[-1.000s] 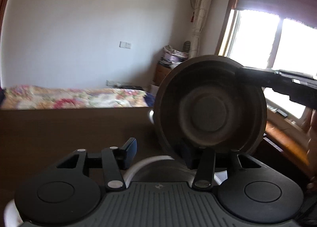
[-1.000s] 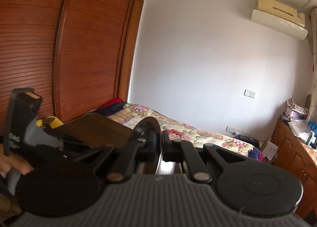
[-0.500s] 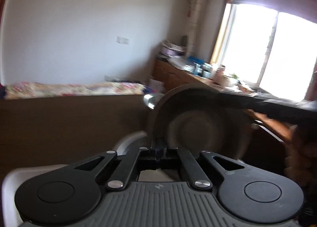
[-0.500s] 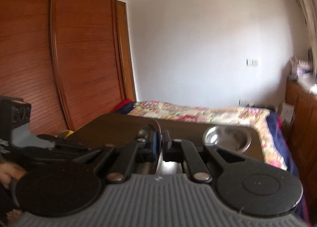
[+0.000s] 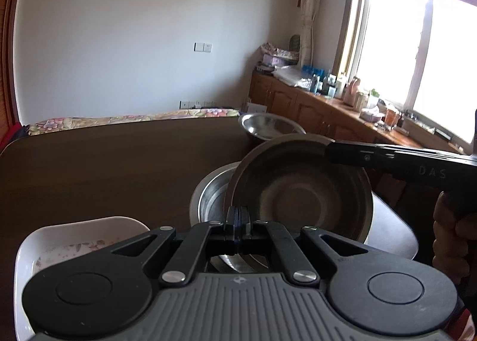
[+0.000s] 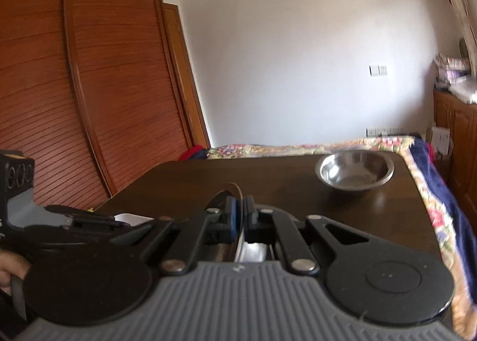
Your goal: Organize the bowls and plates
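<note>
On the dark wooden table stands a small gathering of steel and china. The right gripper has its fingers pinched on the thin rim of a steel bowl, which it holds tilted up on edge, hollow side facing the left camera. In the right wrist view that rim shows only as a bright sliver between the blue-padded fingers, with just the metal's thickness keeping them apart.

The tilted bowl hangs over a second steel bowl, which sits flat on the table just behind it at about 9 o'clock; whether the two touch I cannot tell. A third steel bowl rests by itself well apart, at 12 o'clock near the far right corner of the table, close to the flowered bedspread.

The left gripper hovers low in front of the tilted bowl, its fingers pressed together with nothing between them. At 8 o'clock from it a white floral dish lies on the near edge of the table, partly hidden under the gripper body.

A hand wraps the right gripper's handle at 3 o'clock. Beyond stand the louvred wardrobe and the bright window.
</note>
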Demonstrator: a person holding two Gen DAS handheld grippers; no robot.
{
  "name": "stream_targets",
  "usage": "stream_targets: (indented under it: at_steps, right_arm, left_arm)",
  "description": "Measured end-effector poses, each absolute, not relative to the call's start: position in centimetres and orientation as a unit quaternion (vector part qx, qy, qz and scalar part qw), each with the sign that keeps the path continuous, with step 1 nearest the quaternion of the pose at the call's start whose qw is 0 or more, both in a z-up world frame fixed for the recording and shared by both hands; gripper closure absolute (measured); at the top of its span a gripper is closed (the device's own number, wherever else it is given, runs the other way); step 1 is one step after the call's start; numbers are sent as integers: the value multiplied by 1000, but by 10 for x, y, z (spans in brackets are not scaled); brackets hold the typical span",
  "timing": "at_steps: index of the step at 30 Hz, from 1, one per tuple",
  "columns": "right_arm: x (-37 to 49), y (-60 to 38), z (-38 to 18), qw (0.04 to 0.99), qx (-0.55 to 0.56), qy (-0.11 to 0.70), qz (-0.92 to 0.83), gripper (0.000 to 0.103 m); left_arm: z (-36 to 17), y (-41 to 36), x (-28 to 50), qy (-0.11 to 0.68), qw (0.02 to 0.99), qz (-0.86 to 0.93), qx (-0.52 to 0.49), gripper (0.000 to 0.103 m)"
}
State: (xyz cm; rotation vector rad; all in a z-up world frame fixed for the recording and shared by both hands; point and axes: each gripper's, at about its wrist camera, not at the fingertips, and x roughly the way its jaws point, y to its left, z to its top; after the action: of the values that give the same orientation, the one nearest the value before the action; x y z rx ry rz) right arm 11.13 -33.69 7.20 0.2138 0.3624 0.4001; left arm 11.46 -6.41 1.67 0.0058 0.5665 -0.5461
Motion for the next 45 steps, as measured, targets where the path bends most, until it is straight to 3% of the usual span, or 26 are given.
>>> stream_targets:
  at_steps: [6,18,22,27,33,37,41,45]
  right_arm:
    - [121,-341,53,954,115,193,201,97]
    - [124,-336,51,961,25,200,190,93]
    - [122,-337,56,963,-3,189,192,55]
    - [124,-347,64,963,-7,181,200,56]
    - [145,-373,74,968,-12,176,180,56]
    - [163,-390,77,971,-18,174,164,56]
    - [185,-409,78,971,-14,184,153,55]
    - [211,-421,71,967,-13,205,147,55]
  left_arm:
    - [7,-65,121,284,922,-261,14,76]
    - [8,-73,129,277,923,-264,25,75]
    - [10,-79,134,275,924,-264,38,74]
    - [14,-88,141,275,923,-265,54,71]
    - [28,-105,161,268,923,-263,78,60]
    - [37,-121,180,262,925,-261,87,37]
    - [42,-137,203,264,924,-263,90,24]
    - [44,-157,226,265,921,-264,105,23]
